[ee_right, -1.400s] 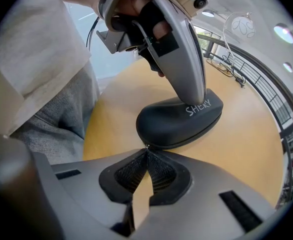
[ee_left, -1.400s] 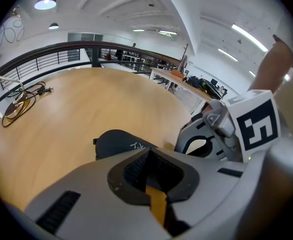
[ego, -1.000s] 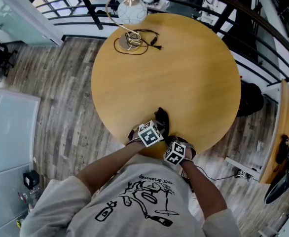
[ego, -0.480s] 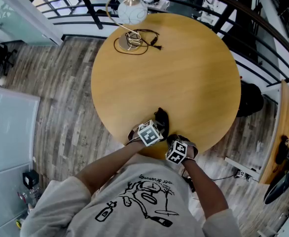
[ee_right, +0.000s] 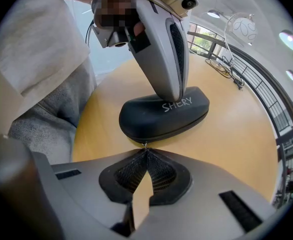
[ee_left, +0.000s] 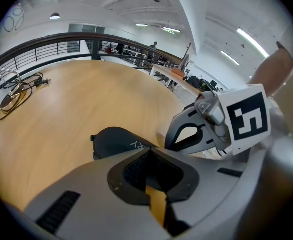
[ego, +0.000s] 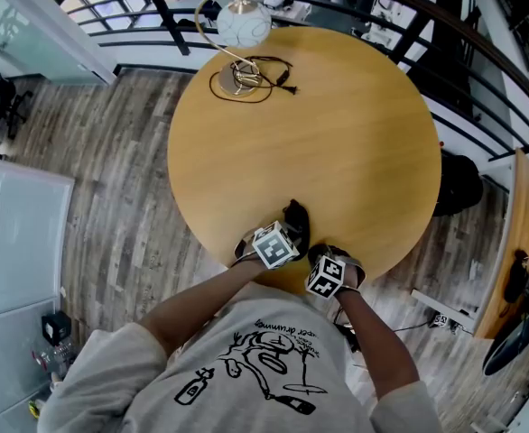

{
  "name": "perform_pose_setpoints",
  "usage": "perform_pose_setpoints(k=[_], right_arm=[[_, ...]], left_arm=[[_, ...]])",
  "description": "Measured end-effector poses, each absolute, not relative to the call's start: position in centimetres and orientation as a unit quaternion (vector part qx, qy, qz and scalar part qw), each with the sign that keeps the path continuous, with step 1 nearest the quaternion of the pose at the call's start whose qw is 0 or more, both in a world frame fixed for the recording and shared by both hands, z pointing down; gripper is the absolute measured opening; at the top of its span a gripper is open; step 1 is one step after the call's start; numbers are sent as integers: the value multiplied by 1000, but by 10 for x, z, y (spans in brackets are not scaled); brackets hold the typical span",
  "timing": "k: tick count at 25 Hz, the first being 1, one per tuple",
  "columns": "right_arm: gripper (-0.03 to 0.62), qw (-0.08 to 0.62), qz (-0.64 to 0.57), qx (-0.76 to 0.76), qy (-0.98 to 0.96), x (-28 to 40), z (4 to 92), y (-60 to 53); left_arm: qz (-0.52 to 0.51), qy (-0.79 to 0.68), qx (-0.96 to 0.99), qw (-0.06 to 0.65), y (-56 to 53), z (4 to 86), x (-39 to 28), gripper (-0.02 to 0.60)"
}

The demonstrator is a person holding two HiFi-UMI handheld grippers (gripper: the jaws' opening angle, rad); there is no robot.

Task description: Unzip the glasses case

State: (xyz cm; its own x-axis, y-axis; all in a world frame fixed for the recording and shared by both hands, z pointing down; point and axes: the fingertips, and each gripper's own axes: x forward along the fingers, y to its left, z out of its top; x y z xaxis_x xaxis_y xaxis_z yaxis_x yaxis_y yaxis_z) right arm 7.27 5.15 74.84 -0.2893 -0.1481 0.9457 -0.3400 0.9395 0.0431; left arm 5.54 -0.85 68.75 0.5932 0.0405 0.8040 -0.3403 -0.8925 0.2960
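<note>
A black zip glasses case [ego: 294,215] lies near the table's front edge, close to the person. My left gripper [ego: 289,233] is shut and its tips [ee_right: 173,95] press down on the top of the case [ee_right: 156,116]. My right gripper [ee_right: 146,150] is shut on the small metal zipper pull [ee_right: 145,145] at the near end of the case. In the left gripper view the case [ee_left: 117,140] shows just past my shut jaws, with the right gripper [ee_left: 172,138] beside it. The zip seam looks closed along the visible side.
The round wooden table [ego: 337,124] carries a lamp with a white globe [ego: 242,21] and a black cord [ego: 269,66] at its far side. Black railings [ego: 400,25] ring the table. The person's torso sits right at the near edge.
The right gripper has shifted slightly to the right and away from the case end. The left gripper and the case have stayed put.
</note>
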Motion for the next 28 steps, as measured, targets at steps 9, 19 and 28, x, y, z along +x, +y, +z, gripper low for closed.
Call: perform_pose_setpoints(k=[9, 19, 28], right_arm=[[23, 578, 74, 156, -797, 77, 748, 34], [23, 583, 62, 147, -797, 79, 747, 18], [23, 588, 49, 141, -795, 80, 747, 3]], left_arm=[[444, -87, 865, 216, -10, 689, 55, 6], [442, -85, 866, 219, -9, 687, 56, 6], [441, -85, 864, 227, -8, 687, 55, 6]])
